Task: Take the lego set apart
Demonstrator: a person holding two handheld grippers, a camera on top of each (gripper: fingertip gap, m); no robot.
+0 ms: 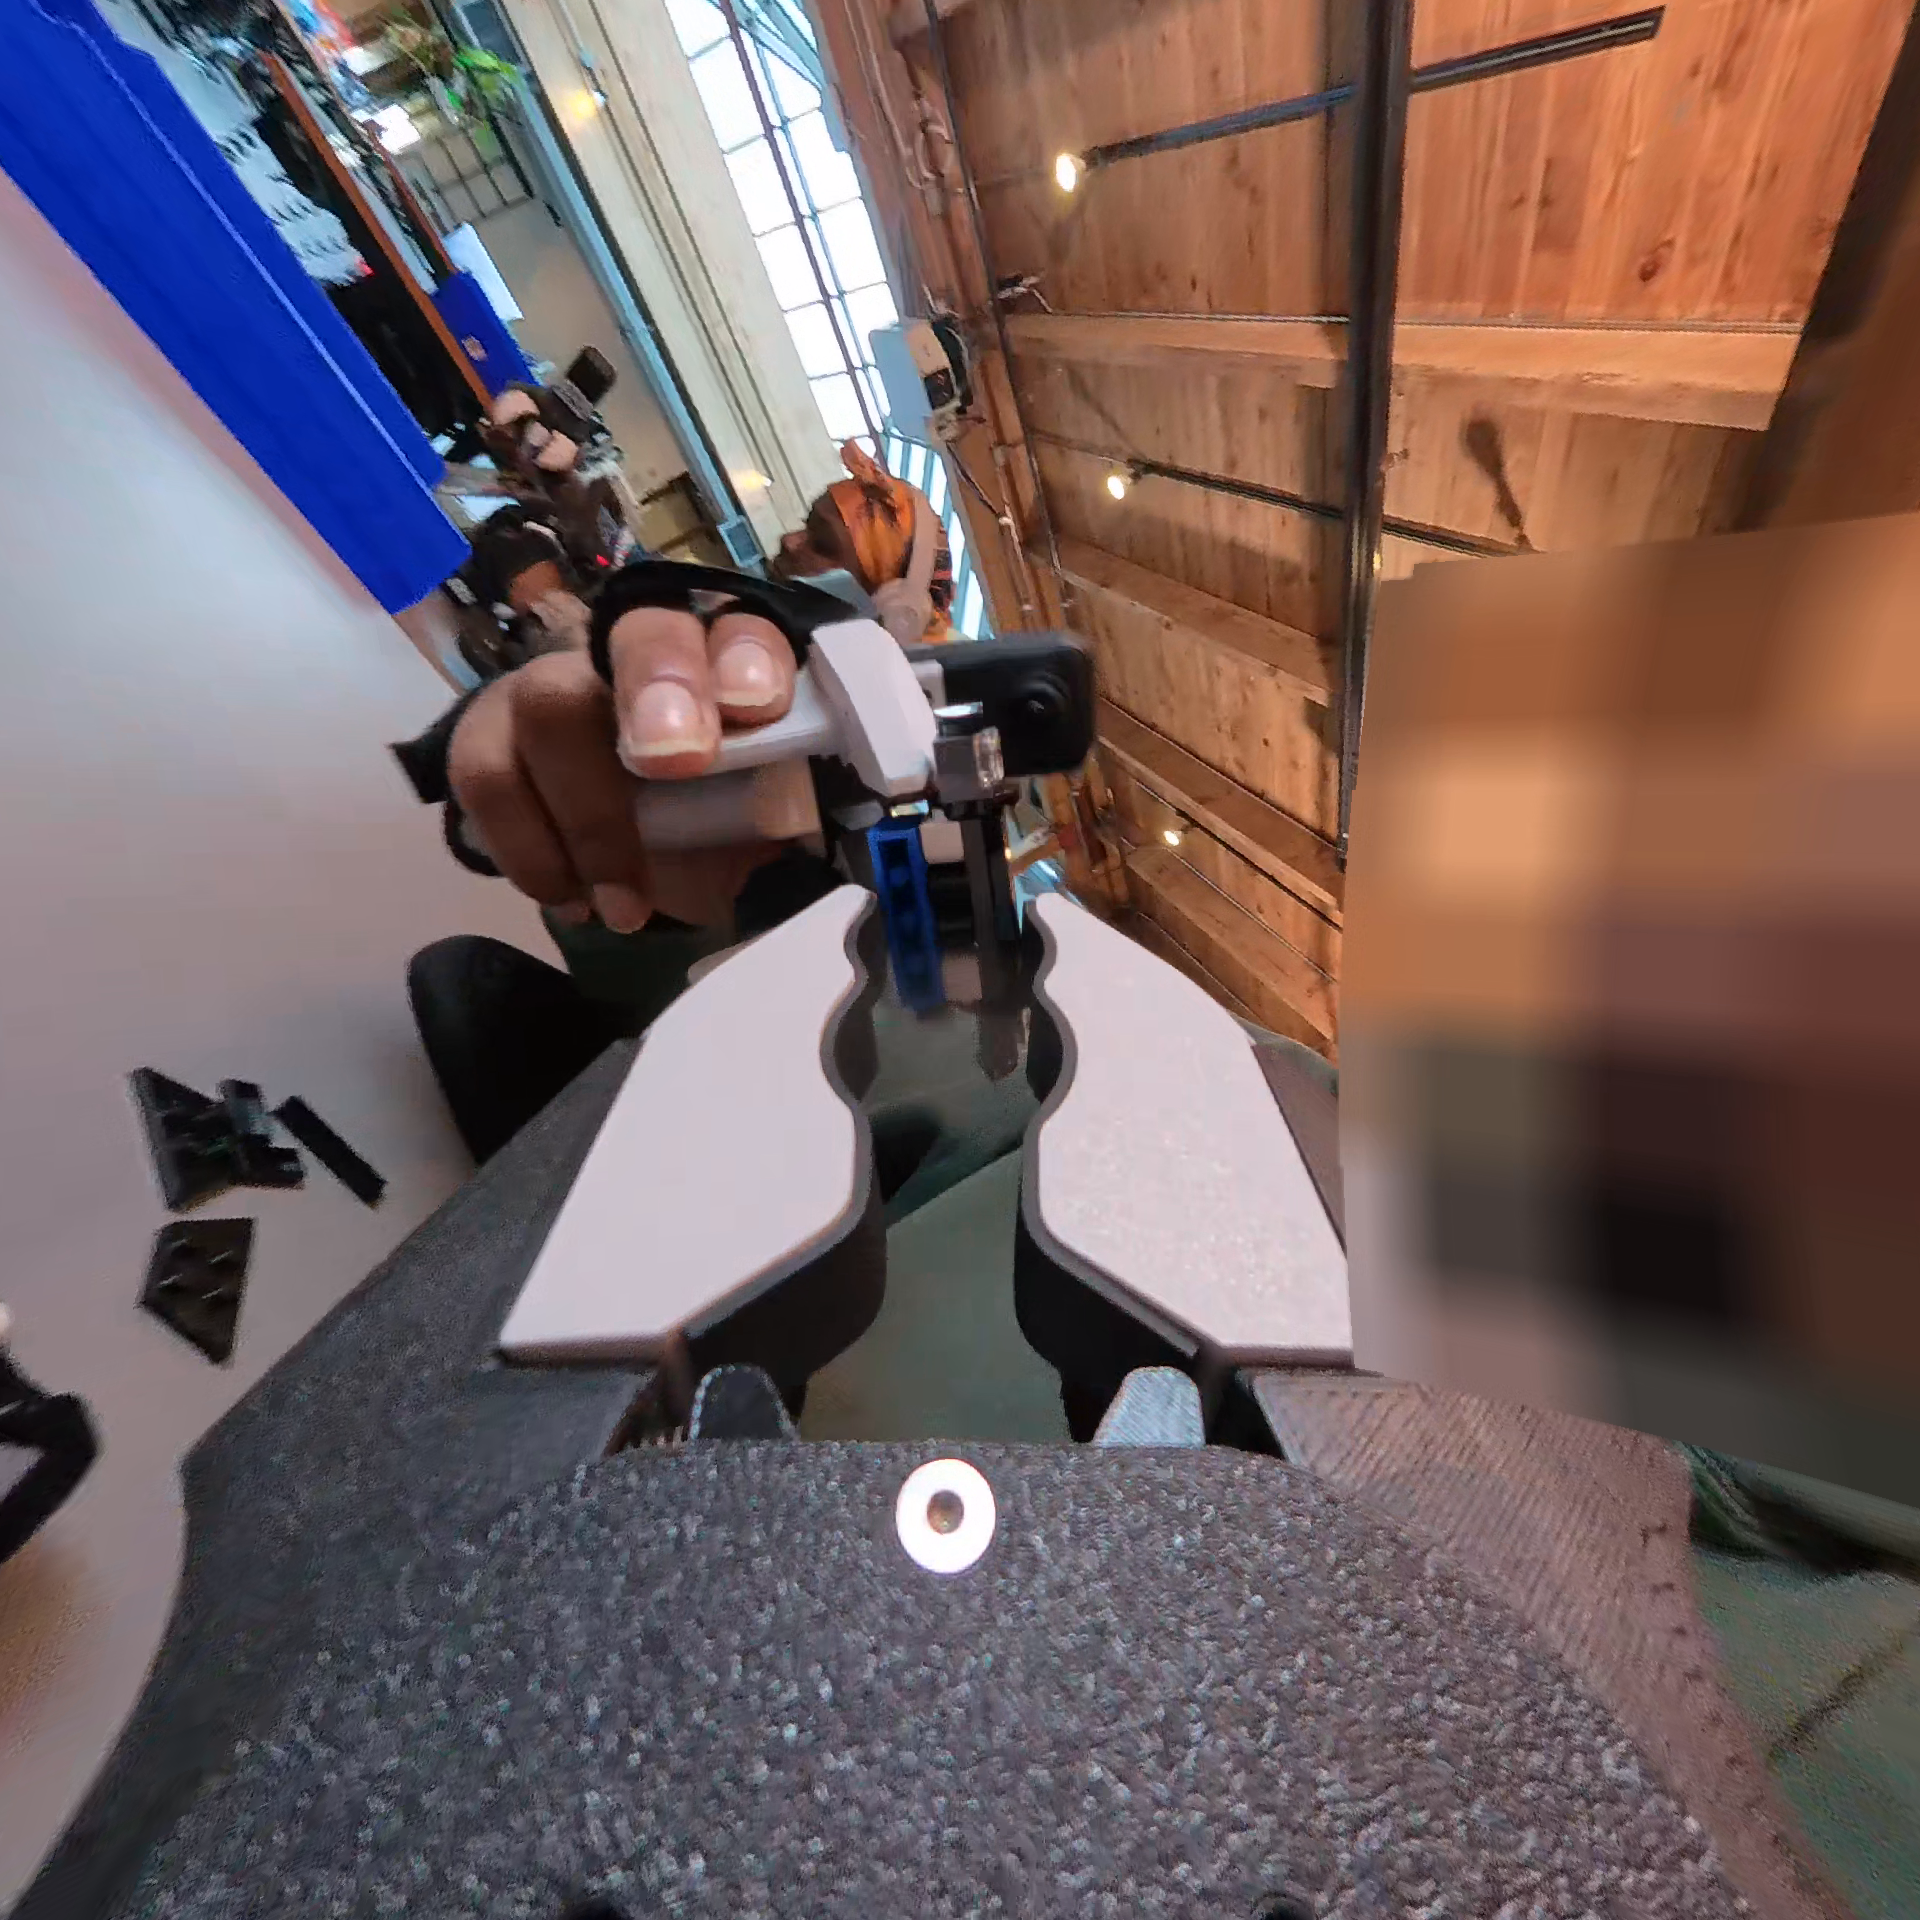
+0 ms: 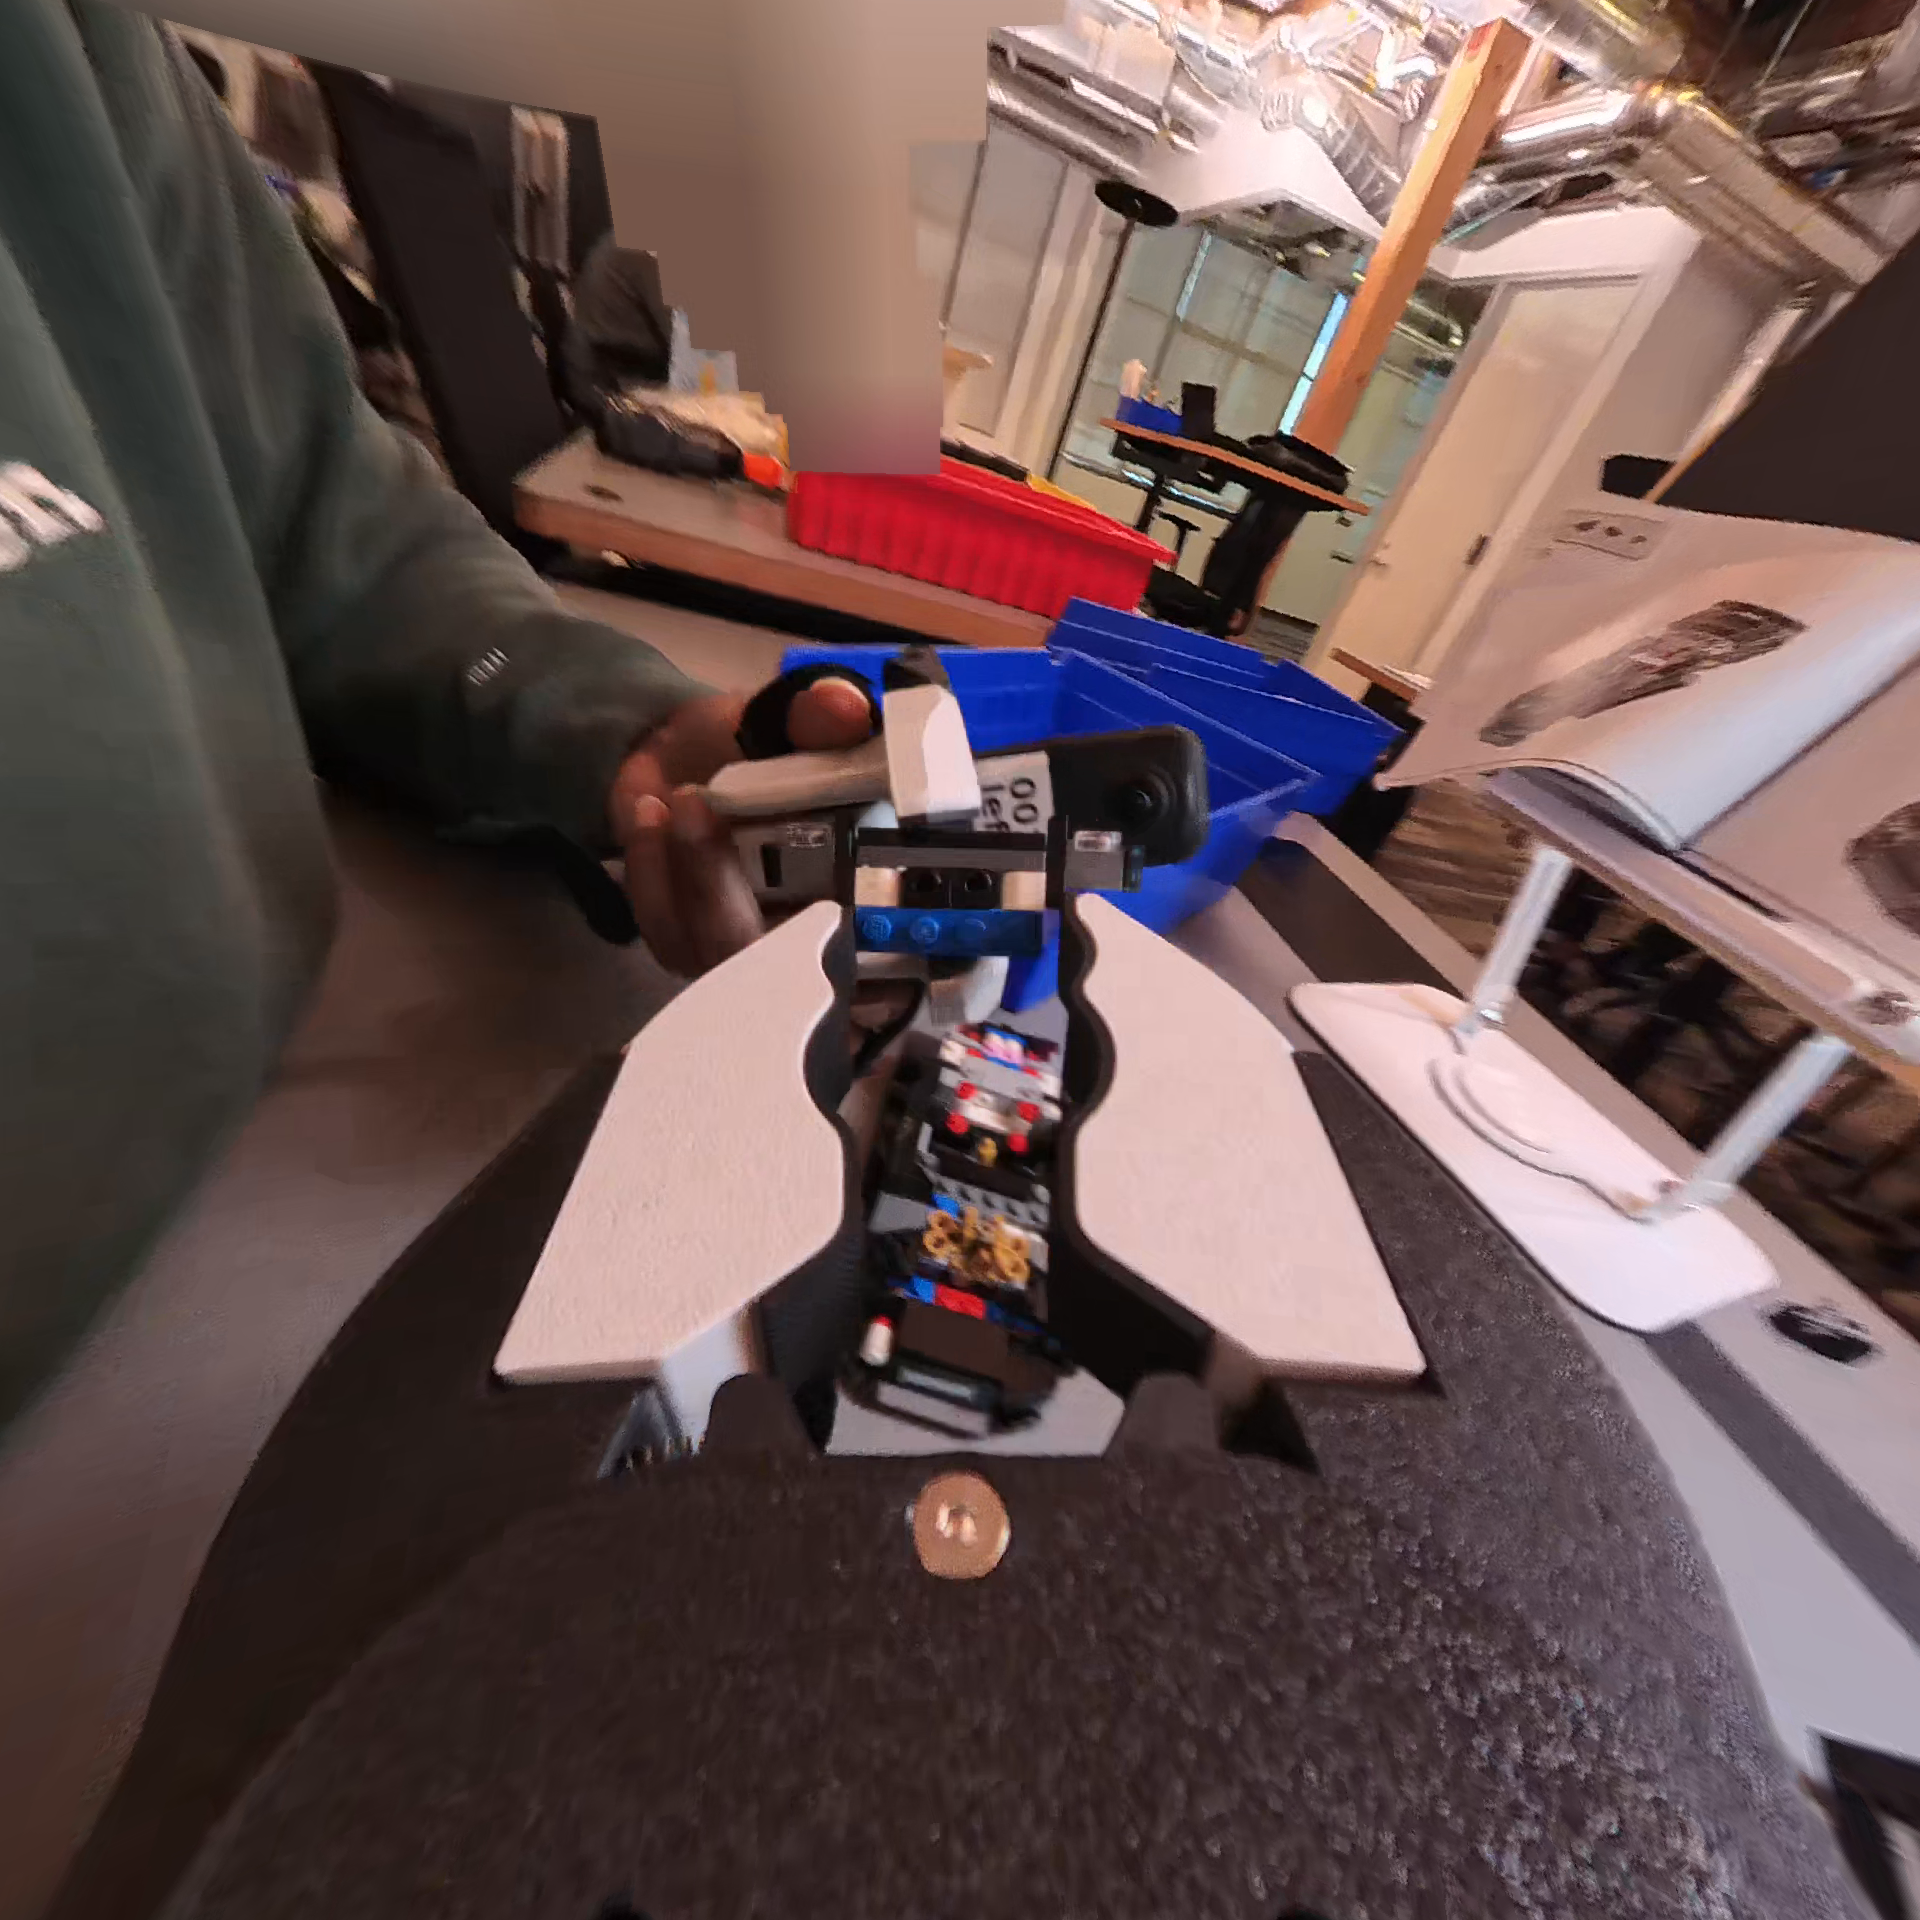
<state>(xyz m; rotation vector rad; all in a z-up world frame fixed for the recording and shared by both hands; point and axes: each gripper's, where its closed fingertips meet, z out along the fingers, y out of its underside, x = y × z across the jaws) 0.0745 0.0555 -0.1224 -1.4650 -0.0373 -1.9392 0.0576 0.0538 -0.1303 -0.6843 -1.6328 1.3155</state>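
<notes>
The lego set (image 2: 961,1174) is held off the tabletop (image 1: 208,831), clamped between the two fingers of the right gripper (image 2: 956,935). Its long axis runs forward along those fingers, so its far end, with a blue plate (image 2: 940,928) and a black frame above it, sticks out just past the fingertips. The right gripper is closed on the model's sides.

The left gripper (image 1: 951,914) faces it head on. Its jaws stand apart with nothing between them, and in the left wrist view the blue plate (image 1: 909,925) and a black post (image 1: 987,883) of the set lie straight ahead, just beyond the fingertips and in line with the gap.

That facing is what the coming move seems to turn on: the protruding end points at the left gripper, which is the free one and the nearer to it, so it would need to close across that end while the right one holds the body steady.

Loose black pieces (image 1: 223,1143) already lie on the tabletop at the left, so the work looks partly done
</notes>
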